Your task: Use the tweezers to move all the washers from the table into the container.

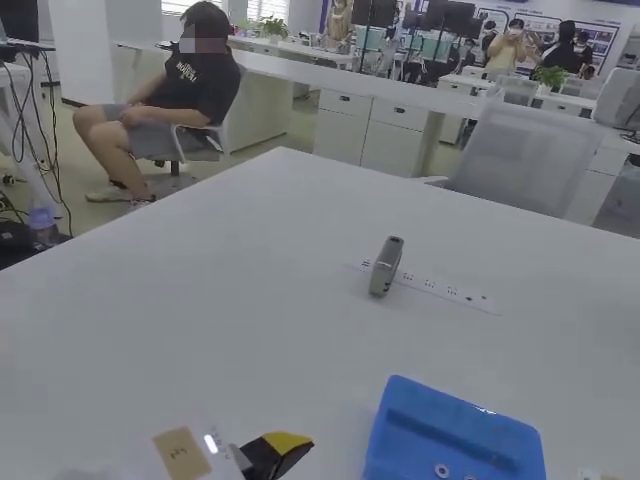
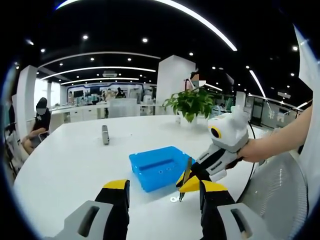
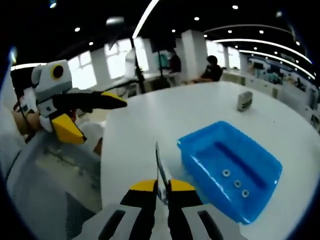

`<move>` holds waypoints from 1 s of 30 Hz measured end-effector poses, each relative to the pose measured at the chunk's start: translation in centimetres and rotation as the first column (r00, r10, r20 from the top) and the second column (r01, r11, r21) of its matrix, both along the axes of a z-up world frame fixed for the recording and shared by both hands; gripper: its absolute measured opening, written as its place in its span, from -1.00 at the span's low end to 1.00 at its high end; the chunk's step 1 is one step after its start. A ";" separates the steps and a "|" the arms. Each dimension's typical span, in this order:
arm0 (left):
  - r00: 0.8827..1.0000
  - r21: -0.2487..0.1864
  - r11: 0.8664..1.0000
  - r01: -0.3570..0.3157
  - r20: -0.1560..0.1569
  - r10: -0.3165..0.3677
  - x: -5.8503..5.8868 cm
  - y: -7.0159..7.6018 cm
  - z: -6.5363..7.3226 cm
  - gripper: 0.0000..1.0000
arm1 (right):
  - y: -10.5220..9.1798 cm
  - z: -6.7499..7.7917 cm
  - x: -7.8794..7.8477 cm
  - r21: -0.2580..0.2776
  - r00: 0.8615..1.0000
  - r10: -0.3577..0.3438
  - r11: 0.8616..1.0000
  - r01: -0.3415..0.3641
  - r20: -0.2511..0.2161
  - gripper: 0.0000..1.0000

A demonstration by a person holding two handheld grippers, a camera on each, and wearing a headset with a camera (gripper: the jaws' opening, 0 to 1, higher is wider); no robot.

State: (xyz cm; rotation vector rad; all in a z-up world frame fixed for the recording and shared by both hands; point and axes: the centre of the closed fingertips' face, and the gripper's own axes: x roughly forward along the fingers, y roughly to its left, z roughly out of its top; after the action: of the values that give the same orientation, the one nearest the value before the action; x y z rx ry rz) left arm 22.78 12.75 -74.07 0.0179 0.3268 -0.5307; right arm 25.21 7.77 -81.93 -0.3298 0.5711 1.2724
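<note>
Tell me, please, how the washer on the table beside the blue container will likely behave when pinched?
The washer looks small, thin and flat on the smooth table, so a nudge would probably slide it rather than lift it. It is likely light and hard, so the narrow tweezers may let it slip. Lying flat, it seems unlikely to roll.

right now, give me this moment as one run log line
left gripper open | right gripper shut on tweezers | three washers in blue container | one washer on table by tweezers tip
</note>
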 end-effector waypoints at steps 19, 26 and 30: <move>1.000 0.010 1.000 0.002 -0.005 -0.002 -0.1 0.0 -0.1 0.09 | 0.1 2.1 -0.7 0.018 0.996 0.028 0.999 -0.030 0.087 -0.94; 1.000 0.012 1.000 0.009 -0.008 -0.009 -0.1 -0.1 -0.2 0.08 | -0.3 4.7 1.1 0.129 0.998 -0.061 0.990 0.056 0.035 -0.94; 1.000 0.009 1.000 0.008 -0.008 -0.008 -0.1 -0.1 -0.2 0.08 | -0.6 5.9 2.6 0.154 0.995 -0.090 0.985 0.083 0.041 -0.94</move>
State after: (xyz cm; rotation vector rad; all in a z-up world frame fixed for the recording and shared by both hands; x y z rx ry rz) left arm 22.67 12.63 -74.25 0.0263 0.3370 -0.5371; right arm 27.82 7.15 -76.04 -0.2058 0.4398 1.2131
